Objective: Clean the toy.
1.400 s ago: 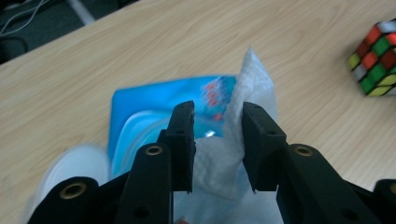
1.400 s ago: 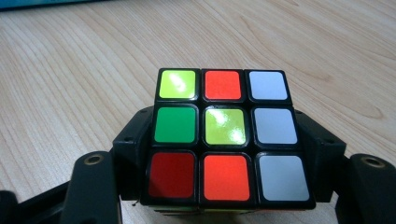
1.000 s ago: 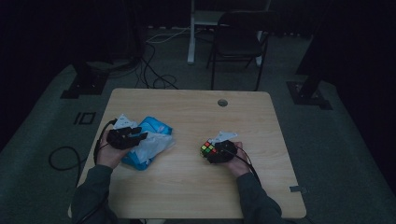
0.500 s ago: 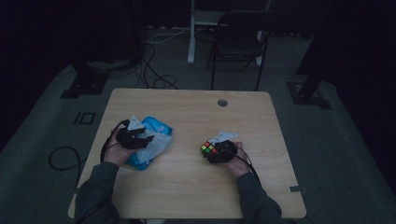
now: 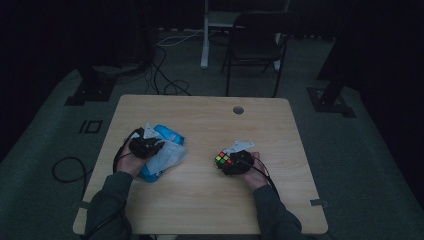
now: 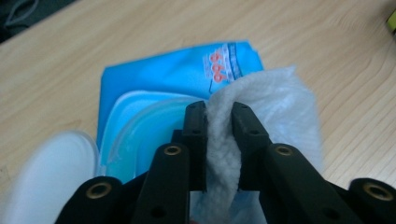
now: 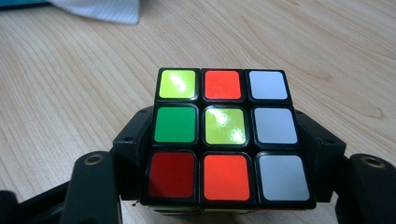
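A white wipe [image 6: 268,109] is pinched in your left gripper [image 6: 219,121] over the blue pack [image 6: 154,84] (lid open); your right gripper [image 7: 226,154] is clamping the puzzle cube [image 7: 224,135] on the counter [image 5: 200,200].

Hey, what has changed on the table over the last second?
The left claw, shut on a white wipe, has drawn back toward the person, pulling the wipe from the blue pack. The right claw and its puzzle cube stayed put.
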Tool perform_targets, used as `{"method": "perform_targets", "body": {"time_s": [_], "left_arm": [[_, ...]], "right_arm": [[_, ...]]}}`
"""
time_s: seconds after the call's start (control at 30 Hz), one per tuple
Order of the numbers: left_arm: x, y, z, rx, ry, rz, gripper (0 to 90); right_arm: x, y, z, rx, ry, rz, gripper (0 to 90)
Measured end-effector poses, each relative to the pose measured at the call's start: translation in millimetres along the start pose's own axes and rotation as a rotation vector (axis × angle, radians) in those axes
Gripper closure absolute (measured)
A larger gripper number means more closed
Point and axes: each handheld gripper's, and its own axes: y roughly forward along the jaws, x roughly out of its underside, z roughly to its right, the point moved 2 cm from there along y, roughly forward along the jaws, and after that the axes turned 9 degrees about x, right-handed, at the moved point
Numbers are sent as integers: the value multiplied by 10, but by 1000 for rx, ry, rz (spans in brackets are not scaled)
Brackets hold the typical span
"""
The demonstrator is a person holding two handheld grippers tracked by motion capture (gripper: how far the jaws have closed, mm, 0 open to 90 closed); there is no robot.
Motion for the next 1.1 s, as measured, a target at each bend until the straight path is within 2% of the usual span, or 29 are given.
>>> {"method": "perform_targets", "body": {"time_s": [0.13,0.23,0.43,0.53,0.87,1.1], "left_arm": [[-31,-56,9,-32,-4,36,858],[-54,-88,40,-30,-7,69,870],[-252,-289,167,-13,41,187,871],[-341,-360,214,-6,58,223,871],[-348,-327,375,31,79,239,868],[-417,-340,544,69,120,255,868]], "right_arm": [[-1,0,0,0,0,0,337],[-2,1,1,-1,-1,-1,337],[-5,1,3,-3,-3,-5,337],[-7,2,3,-3,-3,-7,336],[-7,2,2,-5,0,-11,338],[-8,6,-18,-8,-4,-3,338]]}}
